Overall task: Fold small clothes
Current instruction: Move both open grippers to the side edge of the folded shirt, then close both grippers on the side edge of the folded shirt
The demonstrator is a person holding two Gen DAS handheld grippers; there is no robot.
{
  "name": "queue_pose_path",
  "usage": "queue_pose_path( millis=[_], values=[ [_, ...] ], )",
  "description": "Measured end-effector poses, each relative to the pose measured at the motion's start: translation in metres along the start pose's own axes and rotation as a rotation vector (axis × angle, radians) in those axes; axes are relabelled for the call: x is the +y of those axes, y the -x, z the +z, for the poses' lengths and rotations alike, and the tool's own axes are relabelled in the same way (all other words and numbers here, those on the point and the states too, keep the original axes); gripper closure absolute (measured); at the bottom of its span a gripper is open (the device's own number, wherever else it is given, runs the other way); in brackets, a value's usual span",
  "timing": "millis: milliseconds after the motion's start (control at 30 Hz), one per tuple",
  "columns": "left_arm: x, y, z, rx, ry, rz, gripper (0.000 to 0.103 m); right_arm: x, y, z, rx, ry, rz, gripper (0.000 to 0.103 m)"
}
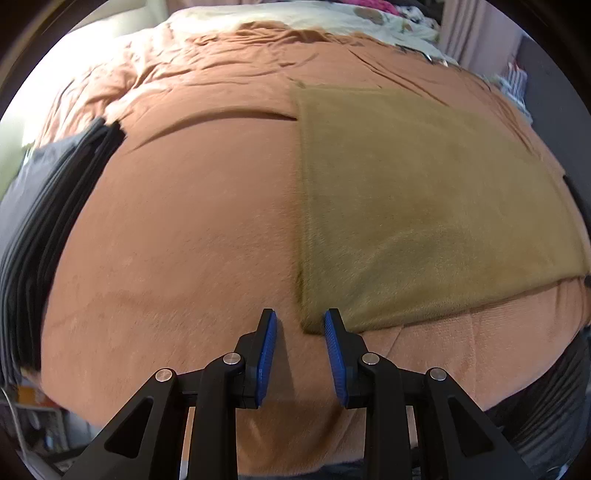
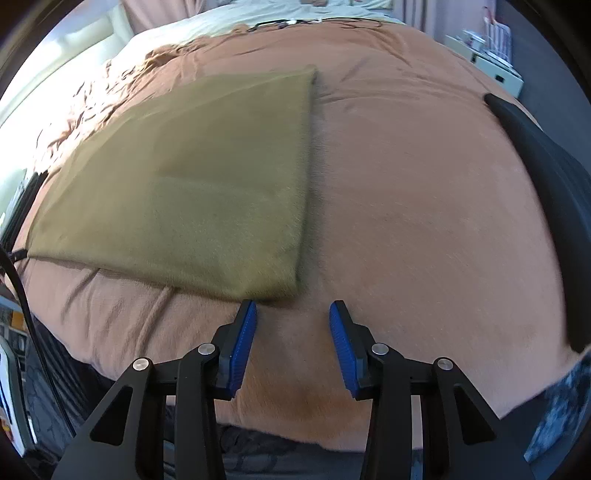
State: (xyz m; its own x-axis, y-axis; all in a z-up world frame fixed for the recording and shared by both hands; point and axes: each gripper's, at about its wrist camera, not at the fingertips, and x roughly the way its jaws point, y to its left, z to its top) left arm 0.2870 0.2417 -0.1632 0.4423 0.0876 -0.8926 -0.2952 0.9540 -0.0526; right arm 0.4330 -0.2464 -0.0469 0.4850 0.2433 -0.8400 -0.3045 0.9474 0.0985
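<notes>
A bed fills both views, spread with a rust-orange blanket [image 1: 192, 229] — creased toward the far end, where pale cream bedding [image 1: 295, 16] lies. Bright daylight floods the left side. Pinkish curtains [image 1: 469, 33] hang at the back; a white cabinet [image 2: 496, 72] stands far right.

Open room: we have bare orange blanket [image 1: 177, 240] on the bed to the left of the olive cloth [image 1: 424, 206], and a wide bare stretch to its right in the right wrist view; tongs could pass over either.

Near edge: a bare strip of blanket lies between the cloth's front hem and the bed's edge. Our left tongs [image 1: 300, 334] stand parted at the cloth's near left corner, our right tongs [image 2: 293, 325] parted just off its near right corner.

Obstacles: a stack of dark folded clothes [image 1: 48, 221] at the bed's left edge; a black garment [image 2: 550, 192] along the right edge; rumpled pale bedding [image 1: 295, 16] at the far end.
</notes>
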Motion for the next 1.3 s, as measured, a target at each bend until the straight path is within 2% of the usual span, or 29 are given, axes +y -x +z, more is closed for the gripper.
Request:
queue_pose_path(
  millis=[67, 167, 333, 467, 733, 933, 1133, 1300],
  values=[
    [0.006, 0.009, -0.002, -0.023, 0.041, -0.027, 0.073, -0.009, 0.009, -0.002, -0.020, -0.064, 0.048, 0.064],
    [0.014, 0.017, -0.002, -0.049, 0.110, -0.070, 0.069, -0.023, 0.021, -0.010, -0.060, -0.190, 0.167, 0.064],
    [0.022, 0.014, -0.005, -0.039, 0.230, -0.183, 0.068, -0.038, 0.018, -0.024, -0.084, -0.340, 0.324, 0.064],
    [0.029, 0.008, -0.007, -0.035, 0.327, -0.266, 0.068, -0.054, 0.012, -0.030, -0.097, -0.435, 0.396, 0.064],
    [0.032, -0.006, -0.014, 0.000, 0.431, -0.366, 0.068, -0.071, -0.012, -0.039, -0.066, -0.499, 0.405, 0.064],
    [0.038, -0.011, -0.015, 0.004, 0.506, -0.417, 0.068, -0.078, -0.011, -0.043, -0.094, -0.552, 0.444, 0.064],
    [0.043, -0.017, -0.012, -0.038, 0.570, -0.440, 0.068, -0.085, -0.017, -0.049, -0.139, -0.608, 0.470, 0.064],
    [0.045, -0.015, -0.010, -0.104, 0.577, -0.411, 0.068, -0.075, -0.021, -0.049, -0.168, -0.619, 0.460, 0.064]
  ],
)
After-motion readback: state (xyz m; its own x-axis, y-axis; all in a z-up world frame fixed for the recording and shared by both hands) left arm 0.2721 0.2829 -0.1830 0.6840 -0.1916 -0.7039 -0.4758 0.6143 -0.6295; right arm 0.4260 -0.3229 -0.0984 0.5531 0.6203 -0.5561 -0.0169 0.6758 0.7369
